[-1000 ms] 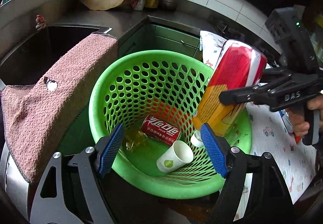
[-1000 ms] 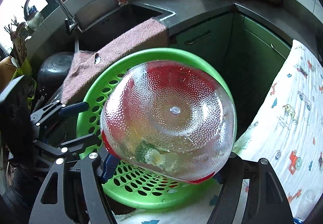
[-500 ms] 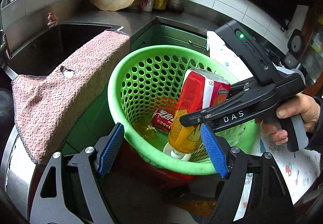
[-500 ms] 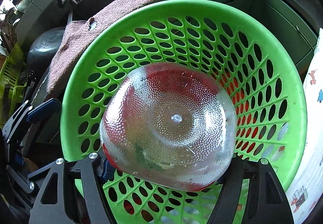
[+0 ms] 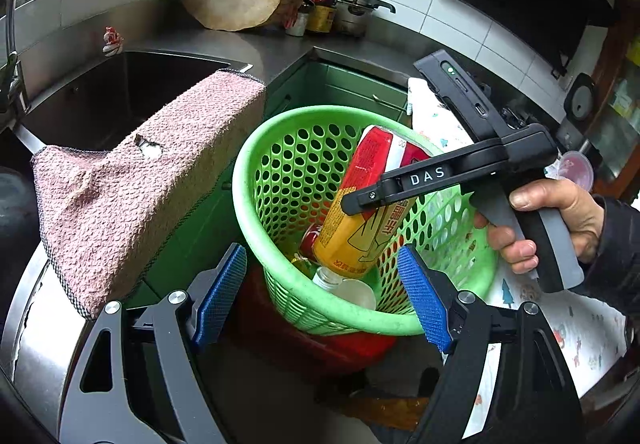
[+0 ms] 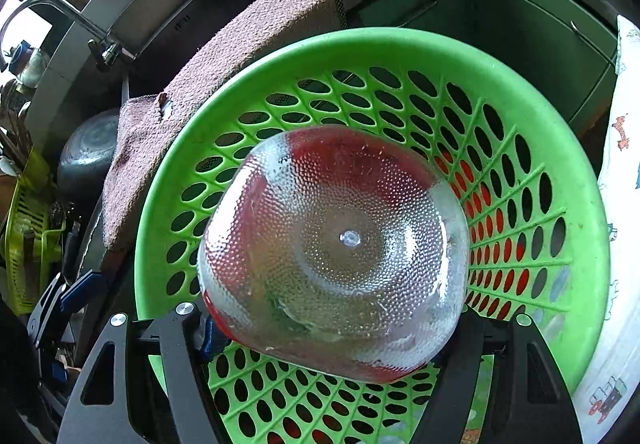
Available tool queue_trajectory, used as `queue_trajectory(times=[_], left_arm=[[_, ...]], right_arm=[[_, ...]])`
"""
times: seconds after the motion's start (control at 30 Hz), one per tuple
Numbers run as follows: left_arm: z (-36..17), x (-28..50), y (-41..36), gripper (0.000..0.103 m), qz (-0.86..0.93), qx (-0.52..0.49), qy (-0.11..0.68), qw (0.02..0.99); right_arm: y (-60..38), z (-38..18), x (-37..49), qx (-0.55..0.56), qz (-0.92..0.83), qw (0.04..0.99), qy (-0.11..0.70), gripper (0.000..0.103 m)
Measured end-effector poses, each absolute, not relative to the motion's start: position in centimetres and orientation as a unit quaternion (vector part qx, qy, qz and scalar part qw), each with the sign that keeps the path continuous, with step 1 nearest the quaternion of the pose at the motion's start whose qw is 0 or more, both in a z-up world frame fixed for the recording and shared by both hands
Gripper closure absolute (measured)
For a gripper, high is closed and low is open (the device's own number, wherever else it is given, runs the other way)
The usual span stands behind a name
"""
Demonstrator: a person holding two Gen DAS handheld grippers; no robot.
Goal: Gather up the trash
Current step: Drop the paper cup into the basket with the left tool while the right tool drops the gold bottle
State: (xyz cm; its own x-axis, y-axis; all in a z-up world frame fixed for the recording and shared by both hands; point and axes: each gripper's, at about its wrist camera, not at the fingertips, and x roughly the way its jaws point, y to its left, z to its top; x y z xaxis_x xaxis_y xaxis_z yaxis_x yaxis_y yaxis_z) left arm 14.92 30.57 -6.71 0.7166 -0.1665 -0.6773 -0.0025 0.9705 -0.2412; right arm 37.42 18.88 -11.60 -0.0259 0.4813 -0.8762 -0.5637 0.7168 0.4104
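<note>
The plastic bottle (image 5: 362,212) is clamped neck-down by the right gripper (image 6: 332,328) inside the green basket (image 5: 280,284); the left gripper (image 5: 320,298) is held wide, empty.

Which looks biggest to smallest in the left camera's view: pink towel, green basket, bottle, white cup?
1. Pink towel and green basket: too close to call, and the towel lies nearer the camera.
2. Bottle, upside down in the basket.
3. White cup, mostly hidden under the bottle.
</note>
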Motion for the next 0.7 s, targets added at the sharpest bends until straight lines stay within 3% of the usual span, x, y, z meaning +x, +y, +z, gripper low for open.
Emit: queue_trajectory(times=[0.33,0.7], left_arm=[[-7.1,14.5,30.8,0.025,-0.041,-0.114,0.382,0.916],[-6.5,14.6,29.4,0.025,-0.049,-0.105,0.382,0.917]], right_arm=[[19.1,-13.8,38.2,0.001,0.367,0.674,0.641,0.032],[15.8,-11.2,38.1,0.002,0.379,0.692,0.614,0.019]])
